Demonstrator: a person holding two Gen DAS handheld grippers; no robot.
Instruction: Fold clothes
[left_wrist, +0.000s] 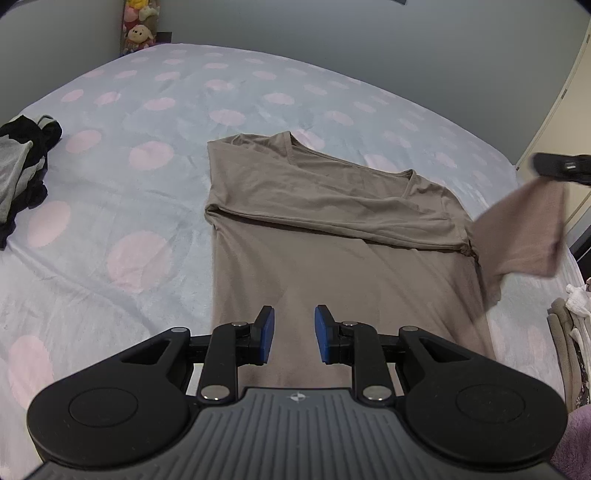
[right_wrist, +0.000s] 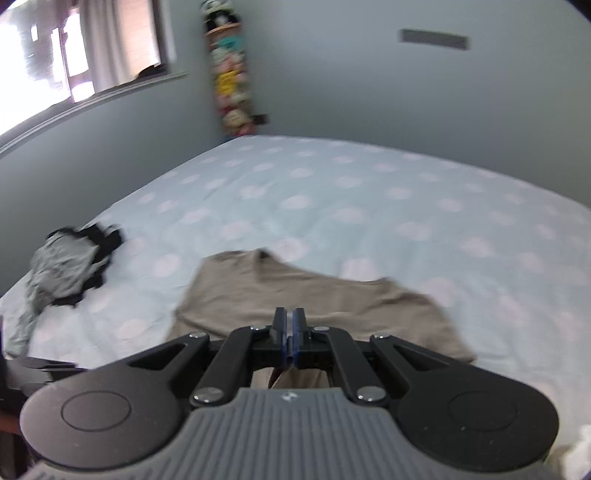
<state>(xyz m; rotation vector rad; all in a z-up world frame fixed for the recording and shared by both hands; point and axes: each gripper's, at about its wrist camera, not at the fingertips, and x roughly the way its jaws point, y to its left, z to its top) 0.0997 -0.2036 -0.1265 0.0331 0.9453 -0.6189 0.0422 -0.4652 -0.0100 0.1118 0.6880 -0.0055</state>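
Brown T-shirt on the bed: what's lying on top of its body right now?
Its own left sleeve and shoulder, folded across the brown T-shirt. The right gripper holds the other sleeve lifted off the bed. What lies under the shirt is covered.

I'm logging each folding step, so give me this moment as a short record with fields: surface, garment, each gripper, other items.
surface: bed with a pale blue sheet, pink dots
garment: taupe T-shirt, lying flat, left sleeve folded in
left gripper: jaws apart over the shirt's lower part, holding nothing
right gripper: shut on the right sleeve, lifted off the bed
other items: grey and black clothes at the bed's left edge
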